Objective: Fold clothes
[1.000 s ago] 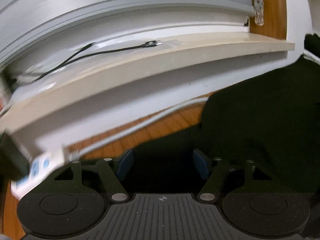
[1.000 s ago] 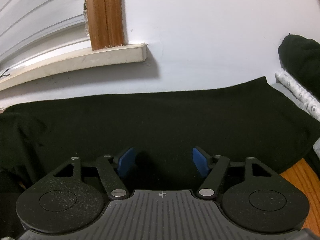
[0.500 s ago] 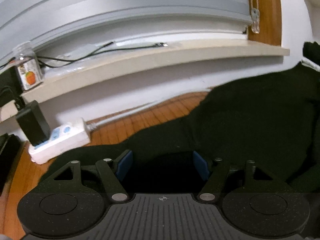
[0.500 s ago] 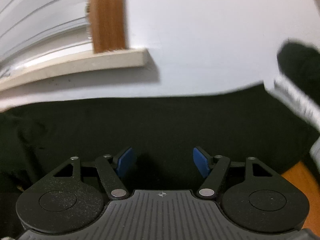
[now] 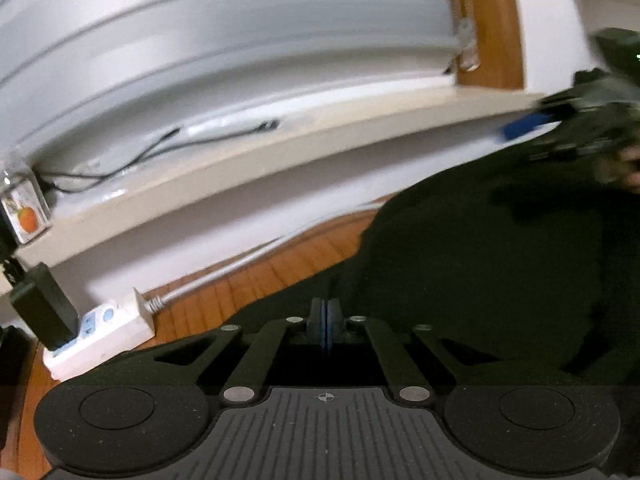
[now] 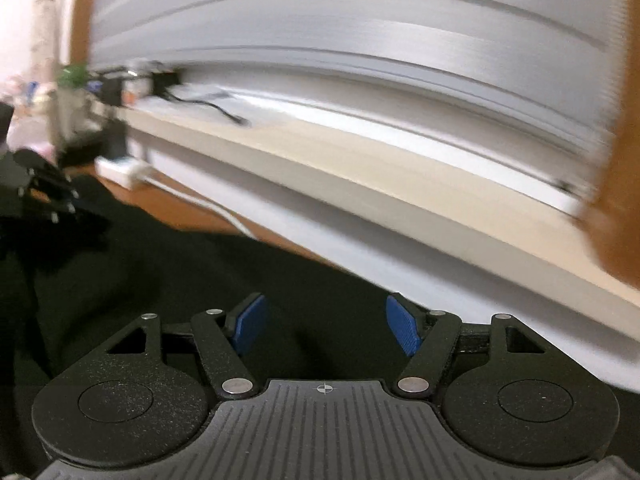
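Note:
A black garment (image 5: 500, 264) lies spread over the wooden surface (image 5: 256, 284), filling the right and lower part of the left wrist view. My left gripper (image 5: 326, 320) has its blue pads pressed together at the garment's near edge, pinching the cloth; a crease rises from the tips. It shows small at the far left in the right wrist view (image 6: 44, 188). My right gripper (image 6: 324, 326) hovers open over the dark cloth (image 6: 200, 280), nothing between its fingers. In the left wrist view it is a blur at the upper right (image 5: 532, 124), with a hand (image 5: 630, 168) behind it.
A beige window sill (image 5: 280, 160) with a black cable (image 5: 160, 148) runs along the white wall, under grey blinds (image 5: 240, 40). A white power strip (image 5: 100, 332) with a black adapter (image 5: 44, 304) sits at the left. A small jar (image 5: 24, 208) stands on the sill.
The left jaws have closed at the garment's edge. The right gripper swung fast to the left and rolled; its view now shows the sill and blinds instead of the bare wall.

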Motion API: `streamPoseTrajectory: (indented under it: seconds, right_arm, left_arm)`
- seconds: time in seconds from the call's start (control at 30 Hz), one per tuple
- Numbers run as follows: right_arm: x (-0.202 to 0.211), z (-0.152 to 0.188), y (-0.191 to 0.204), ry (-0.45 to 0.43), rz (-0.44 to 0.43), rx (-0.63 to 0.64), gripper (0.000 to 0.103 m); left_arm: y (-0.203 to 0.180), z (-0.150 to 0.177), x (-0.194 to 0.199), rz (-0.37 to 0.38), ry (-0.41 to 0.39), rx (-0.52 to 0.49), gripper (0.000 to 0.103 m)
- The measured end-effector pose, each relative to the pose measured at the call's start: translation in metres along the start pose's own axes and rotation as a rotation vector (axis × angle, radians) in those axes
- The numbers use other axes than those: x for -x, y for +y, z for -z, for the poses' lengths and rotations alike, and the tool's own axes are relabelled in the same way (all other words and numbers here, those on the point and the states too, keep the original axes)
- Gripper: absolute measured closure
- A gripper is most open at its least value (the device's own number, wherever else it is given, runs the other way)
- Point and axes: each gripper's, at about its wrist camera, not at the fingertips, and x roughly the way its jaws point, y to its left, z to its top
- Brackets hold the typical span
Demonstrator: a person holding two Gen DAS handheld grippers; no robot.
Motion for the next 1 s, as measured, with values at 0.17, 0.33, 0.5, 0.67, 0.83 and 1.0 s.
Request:
streamPoseTrajectory:
  seconds: [0.17,0.33,0.5,0.67,0.83,1.0]
  right_arm:
    - [-0.042,-0.037,0.036,-0.035,-0.125,-0.03,0.037]
    - [-0.064,-0.039,0.069,0.007,-0.24,-0.057,0.037]
    - [-0.068,-0.023,0.101,0.049,-0.285,0.028,0.038]
    - [-0.063,-0.012,0.116,0.069,-0.268,0.121,0.038]
    - [-0.062,-0.003,0.113,0.08,-0.277,0.114,0.038]
    - [-0.063,-0.002,0.113,0.085,-0.282,0.104,0.037]
  left_arm:
    - [-0.017,0.014,0.027,0.029,0.028,-0.002,0.103]
    - [-0.028,0.021,0.038,0.028,0.032,0.003,0.102]
    - [-0.013,0.014,0.04,0.03,0.02,0.033,0.101]
    - [0.01,-0.007,0.039,0.014,-0.013,0.067,0.095]
    - [0.035,-0.033,0.01,0.016,0.01,0.057,0.087]
    - [0.041,-0.033,-0.032,0.06,0.146,-0.032,0.082]
